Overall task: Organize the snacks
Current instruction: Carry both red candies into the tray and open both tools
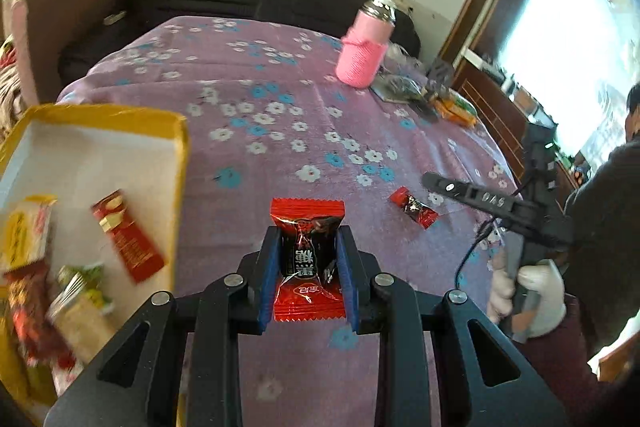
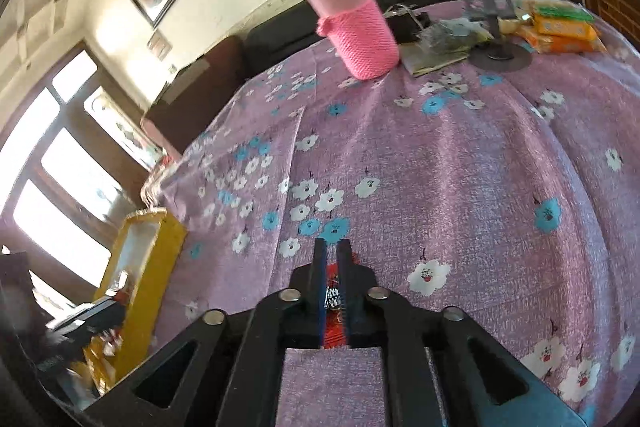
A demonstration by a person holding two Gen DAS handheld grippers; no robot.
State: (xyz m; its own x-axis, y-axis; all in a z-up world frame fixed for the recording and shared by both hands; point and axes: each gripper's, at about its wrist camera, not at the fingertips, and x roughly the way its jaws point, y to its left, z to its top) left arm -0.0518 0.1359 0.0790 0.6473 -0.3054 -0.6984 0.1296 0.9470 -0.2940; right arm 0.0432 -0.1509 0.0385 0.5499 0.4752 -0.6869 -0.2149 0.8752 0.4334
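Red-black candy (image 1: 307, 259), wrapper crimped at both ends, sits clamped between the blue pads (image 1: 267, 279) of the left gripper (image 1: 308, 239), jaws narrow and pressing its sides; it's held above the purple flowered tablecloth (image 1: 280, 131), just right of the yellow box (image 1: 176, 155). Box has a white inside w/ several snacks already in: a red packet (image 1: 127, 235), a yellow-white one (image 1: 26, 231), a green-white one (image 1: 82, 301), others blurred.

A 2nd red-black candy (image 1: 414, 207) lies on the cloth to the right, just under the tip of the right gripper (image 1: 444, 187), which a white-gloved hand (image 1: 528, 301) holds by its handle. From the right wrist cam: right gripper (image 2: 331, 251) jaws narrow, nearly together, w/ that candy (image 2: 334, 297) seen in the slot between them; can't tell if the pads actually press it.

Far end of table: pink knit-sleeved bottle (image 2: 356, 27) w/ metal cap, upright; a phone stand (image 2: 486, 7) beside it; orange/green snack packs (image 2: 560, 27) near the stand.
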